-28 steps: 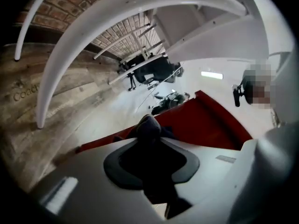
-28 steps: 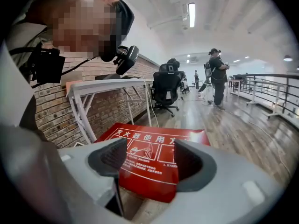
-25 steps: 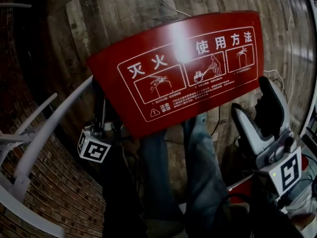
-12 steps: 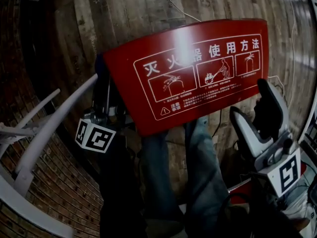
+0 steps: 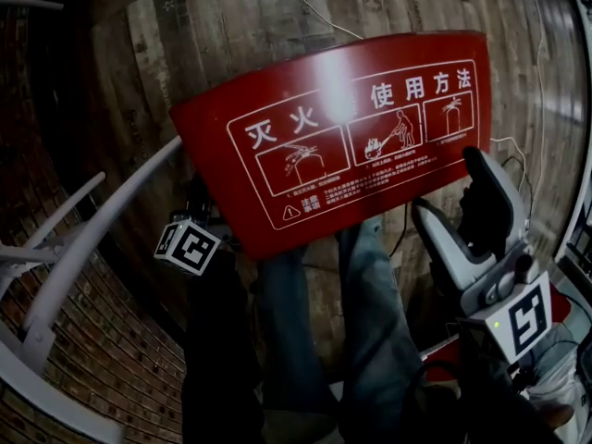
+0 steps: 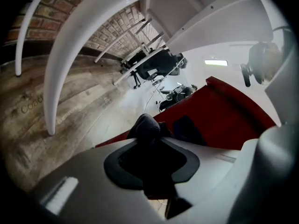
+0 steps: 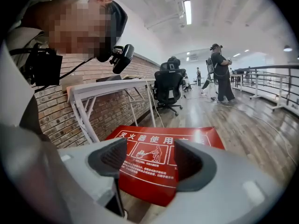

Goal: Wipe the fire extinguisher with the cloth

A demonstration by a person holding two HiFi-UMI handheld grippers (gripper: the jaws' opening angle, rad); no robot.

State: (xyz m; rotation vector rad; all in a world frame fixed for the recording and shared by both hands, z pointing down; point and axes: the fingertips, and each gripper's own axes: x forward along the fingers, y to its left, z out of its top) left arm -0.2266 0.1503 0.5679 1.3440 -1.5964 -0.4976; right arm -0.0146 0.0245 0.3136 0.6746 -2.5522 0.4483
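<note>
Over a dark wood-plank floor (image 5: 231, 26) beside a brick wall (image 5: 102, 359) and white metal railing (image 5: 83, 248), the left gripper (image 6: 156, 157) clamps a dark cloth (image 6: 147, 127) at the left edge of the red fire-extinguisher instruction panel (image 5: 342, 137), which fills the frame's centre. The right gripper (image 5: 467, 225), lower right, stands with jaws apart, holding nothing.

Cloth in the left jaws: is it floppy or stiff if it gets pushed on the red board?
Probably floppy: the cloth bulges in a soft lump where the left gripper pinches it. It likely weighs little, since a small pinch carries it. On the glossy red board it should slide easily and squash flat.
</note>
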